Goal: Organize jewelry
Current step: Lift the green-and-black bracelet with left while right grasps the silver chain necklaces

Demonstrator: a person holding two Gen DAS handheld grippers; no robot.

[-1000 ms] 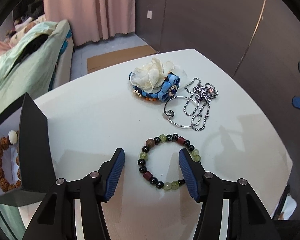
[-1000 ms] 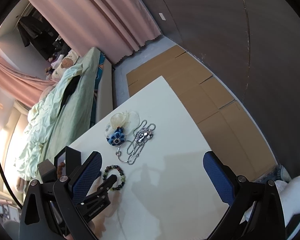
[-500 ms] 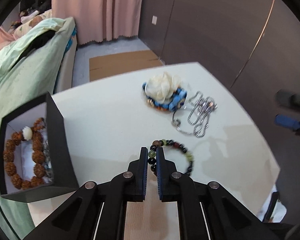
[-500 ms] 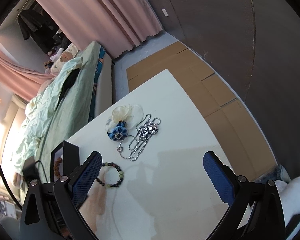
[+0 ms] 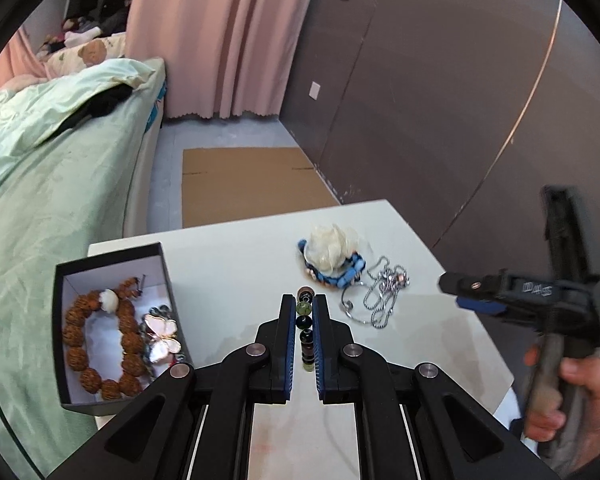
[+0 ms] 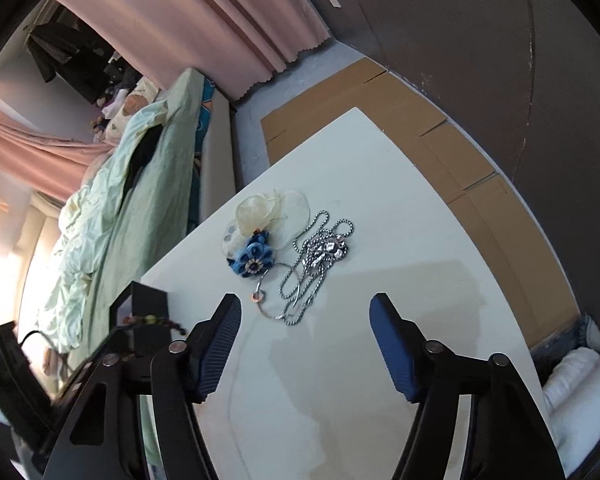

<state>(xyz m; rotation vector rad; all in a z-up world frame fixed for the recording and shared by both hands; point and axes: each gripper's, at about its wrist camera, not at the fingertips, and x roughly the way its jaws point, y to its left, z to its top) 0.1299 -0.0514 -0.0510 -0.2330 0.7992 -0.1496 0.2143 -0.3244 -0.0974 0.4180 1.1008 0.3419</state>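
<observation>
My left gripper [image 5: 303, 300] is shut on a bracelet of green, black and dark red beads [image 5: 304, 320], which hangs between the pads above the white table [image 5: 236, 264]. To its left an open black box [image 5: 112, 258] holds a brown bead bracelet [image 5: 80, 344] and a butterfly piece [image 5: 160, 334]. My right gripper [image 6: 305, 304] hovers over the table just short of a silver chain necklace [image 6: 320, 252] and a silver ring bangle [image 6: 280, 292]. Its jaws are closing with nothing between them. A blue and cream flower piece [image 6: 260, 236] lies beside the chain.
A bed with a pale green cover [image 5: 52, 168] runs along the table's left side. Flattened cardboard [image 5: 244, 184] lies on the floor beyond the table, in front of a dark wall. A hand [image 5: 572, 392] holds the right gripper's handle at the right edge of the left wrist view.
The left gripper closed on the bead bracelet and lifted it off the table, swinging towards the box. The right gripper's jaws have narrowed and it has come closer to the chain.
</observation>
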